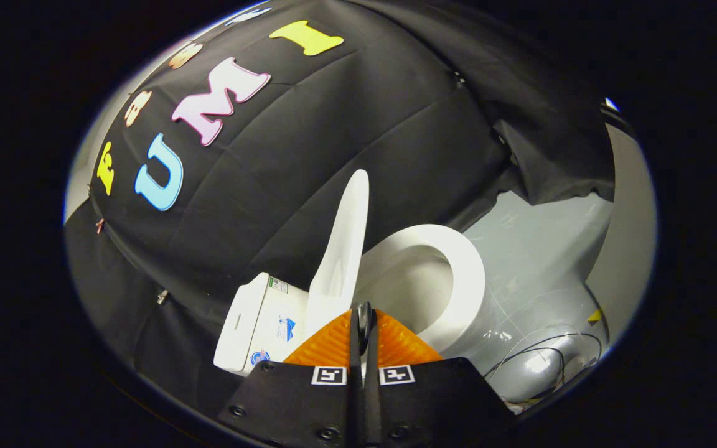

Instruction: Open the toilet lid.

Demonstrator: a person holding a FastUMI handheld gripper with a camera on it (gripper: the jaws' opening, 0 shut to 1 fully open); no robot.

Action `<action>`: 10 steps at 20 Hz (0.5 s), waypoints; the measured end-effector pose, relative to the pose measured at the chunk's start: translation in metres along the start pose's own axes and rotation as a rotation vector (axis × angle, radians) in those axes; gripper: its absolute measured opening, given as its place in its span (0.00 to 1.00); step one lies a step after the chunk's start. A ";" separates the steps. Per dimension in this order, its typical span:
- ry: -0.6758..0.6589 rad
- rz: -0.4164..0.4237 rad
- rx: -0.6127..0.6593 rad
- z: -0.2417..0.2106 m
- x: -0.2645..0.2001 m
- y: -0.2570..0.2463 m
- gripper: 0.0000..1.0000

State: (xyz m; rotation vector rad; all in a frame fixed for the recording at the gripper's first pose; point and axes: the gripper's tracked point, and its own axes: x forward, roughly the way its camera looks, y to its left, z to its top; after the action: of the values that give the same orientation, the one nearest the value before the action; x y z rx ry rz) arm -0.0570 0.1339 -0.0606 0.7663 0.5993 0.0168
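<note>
The toilet lid (343,249) is standing raised just beyond the gripper (363,320), whose fingers are pressing together, gripping nothing. Released short of balance, it is risking dropping right onto the seat (461,280).

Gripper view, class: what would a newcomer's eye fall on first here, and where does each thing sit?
The white toilet lid stands raised, just ahead of the hand-held gripper, whose fingers are closed together with nothing between them. Beside the lid, the toilet seat rings the open bowl. The tank sits on the lid's other side, against the black cloth wall.
</note>
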 end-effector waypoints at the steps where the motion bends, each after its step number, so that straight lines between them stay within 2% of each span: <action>1: 0.003 -0.007 -0.005 0.001 0.000 0.007 0.05; 10: -0.081 -0.103 -0.221 0.003 -0.010 0.061 0.05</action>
State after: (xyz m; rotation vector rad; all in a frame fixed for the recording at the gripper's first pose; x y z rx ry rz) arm -0.0518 0.1742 -0.0144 0.5193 0.5488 -0.0420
